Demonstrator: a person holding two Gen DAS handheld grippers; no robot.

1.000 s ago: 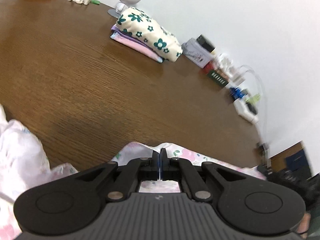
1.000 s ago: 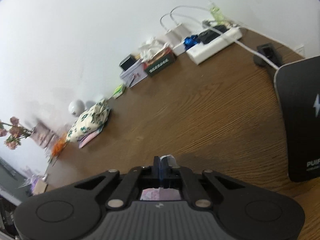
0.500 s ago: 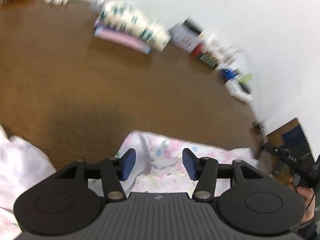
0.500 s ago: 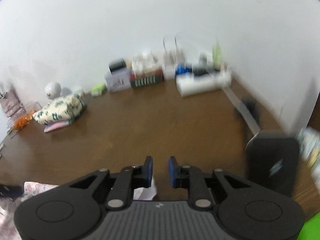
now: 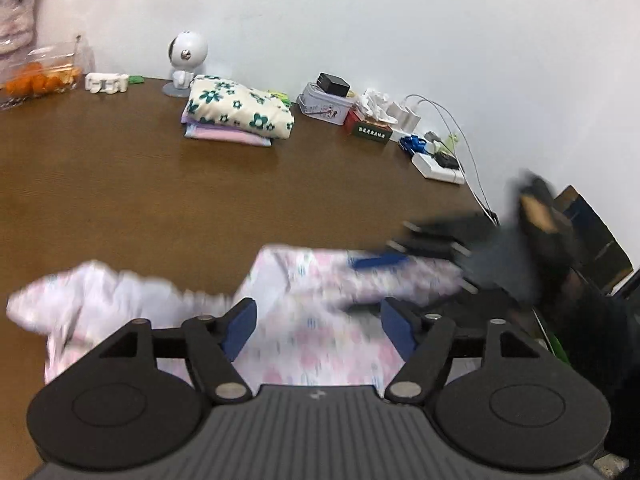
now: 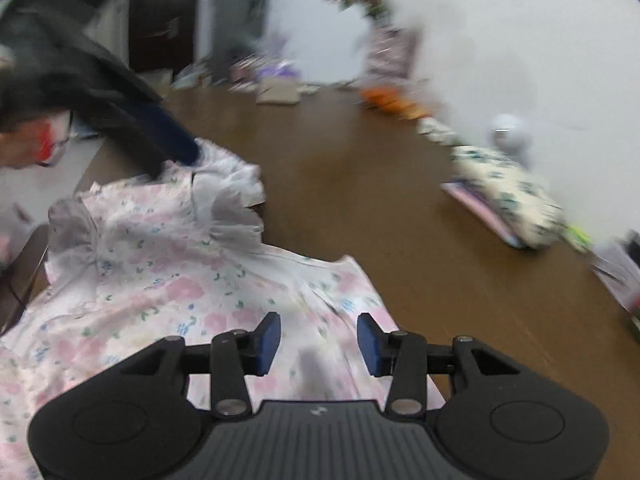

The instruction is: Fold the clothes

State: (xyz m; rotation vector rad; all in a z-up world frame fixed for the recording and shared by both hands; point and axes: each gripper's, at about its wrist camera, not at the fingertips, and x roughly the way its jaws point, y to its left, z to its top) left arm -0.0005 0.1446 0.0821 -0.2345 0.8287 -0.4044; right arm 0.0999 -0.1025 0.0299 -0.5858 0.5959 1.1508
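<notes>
1. Left wrist view. The left tool hangs over the near part of the pink floral garment, its blue pads wide apart and opening further, with nothing pinched between them; cloth shows only underneath the gap.
   - The garment lies on the brown counter, spread crosswise to the tool's pointing line: a ruffled part runs off to the left, and a long strip runs to the right.
   - The right tool shows blurred at that right-hand end, low over the cloth.
   - The folded stack, cream with green flowers on top of a lilac piece, sits well apart at the far wall.

2. Right wrist view. The right tool points down at the garment, pads apart and opening, holding nothing; the fabric's edge passes below the gap.
   - From here the garment stretches away to the left and forward, its long axis slanting up-left towards the ruffled sleeves.
   - The left tool is right at that ruffled end, touching it or just above; blur stops me telling which.
   - The folded stack lies far right, across bare counter.

3. Judgement. Each tool sits over its own end of the garment, so the next grasp probably turns on that lengthwise line: the left hand is nearer the sleeves, the right nearer the hem-side edge.
</notes>
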